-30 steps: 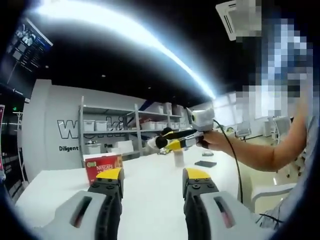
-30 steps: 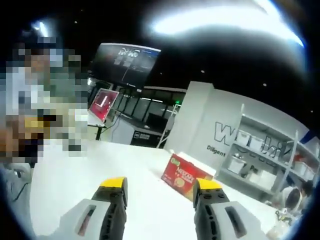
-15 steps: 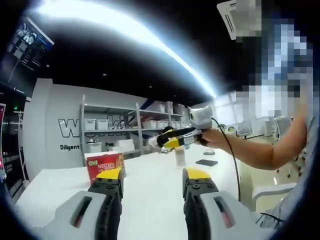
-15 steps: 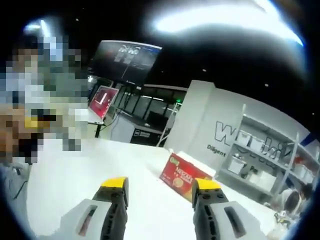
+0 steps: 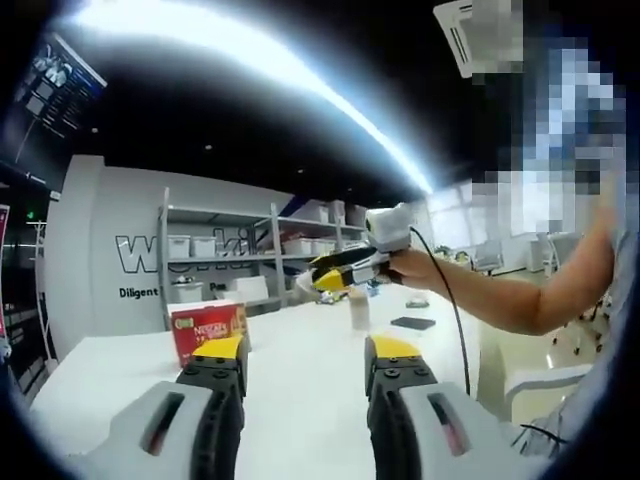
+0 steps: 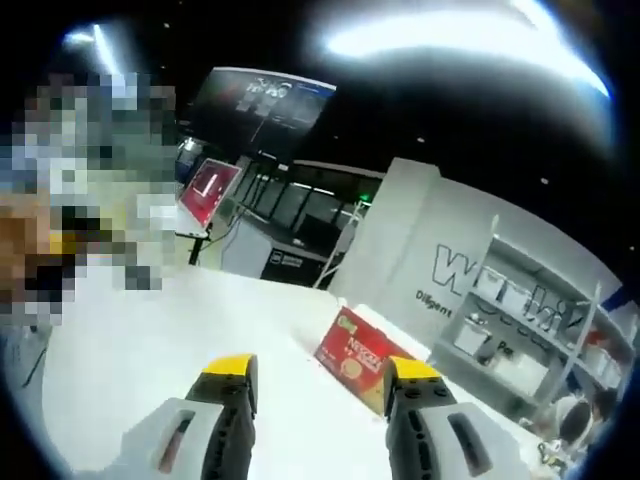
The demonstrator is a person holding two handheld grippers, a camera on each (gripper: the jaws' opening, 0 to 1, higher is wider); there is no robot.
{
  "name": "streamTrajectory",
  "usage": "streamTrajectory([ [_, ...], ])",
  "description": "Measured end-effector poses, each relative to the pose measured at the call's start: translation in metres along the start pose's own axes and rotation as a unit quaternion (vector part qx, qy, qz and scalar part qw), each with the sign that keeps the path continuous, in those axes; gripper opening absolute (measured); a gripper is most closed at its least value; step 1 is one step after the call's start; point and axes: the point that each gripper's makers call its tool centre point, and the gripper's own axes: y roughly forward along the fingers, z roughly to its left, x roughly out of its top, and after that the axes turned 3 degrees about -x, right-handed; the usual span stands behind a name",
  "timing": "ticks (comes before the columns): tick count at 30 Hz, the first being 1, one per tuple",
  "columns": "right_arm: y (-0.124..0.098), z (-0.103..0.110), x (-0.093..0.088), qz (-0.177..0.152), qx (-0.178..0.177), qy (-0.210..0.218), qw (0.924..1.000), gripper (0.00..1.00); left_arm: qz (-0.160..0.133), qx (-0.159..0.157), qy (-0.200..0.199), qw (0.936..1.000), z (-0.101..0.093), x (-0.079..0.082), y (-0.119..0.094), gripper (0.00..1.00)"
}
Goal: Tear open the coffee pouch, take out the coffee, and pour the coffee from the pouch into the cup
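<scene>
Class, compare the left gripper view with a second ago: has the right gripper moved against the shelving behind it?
Yes. The right gripper has swung leftward and slightly up against the shelving, which has stayed put, as has the red box.

bare white table (image 5: 300, 375) lies open ahead of both hand-held grippers, with only the red box (image 5: 205, 328) and the cup (image 5: 359, 312) standing farther back.

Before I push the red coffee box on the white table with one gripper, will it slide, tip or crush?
The red coffee box lies low and flat on the smooth white table, so it would probably slide rather than tip. It looks like thin cardboard, so it is likely light and may dent if squeezed hard.
</scene>
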Motion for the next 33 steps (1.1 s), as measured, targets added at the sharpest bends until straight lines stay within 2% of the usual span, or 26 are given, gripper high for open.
streamTrajectory([
  [12, 0.013, -0.007, 0.003, 0.009, 0.008, -0.019, 0.9997, 0.51, 0.006, 0.000, 0.000, 1.0000, 0.001, -0.004, 0.004, 0.49],
  [25, 0.025, -0.020, -0.002, 0.033, 0.008, -0.041, 0.9986, 0.50, 0.011, -0.004, -0.003, 0.9999, -0.001, -0.009, 0.006, 0.49],
  [33, 0.030, -0.026, -0.006, 0.032, 0.018, -0.035, 0.9987, 0.49, 0.015, -0.003, -0.002, 0.9999, -0.002, -0.011, 0.009, 0.49],
])
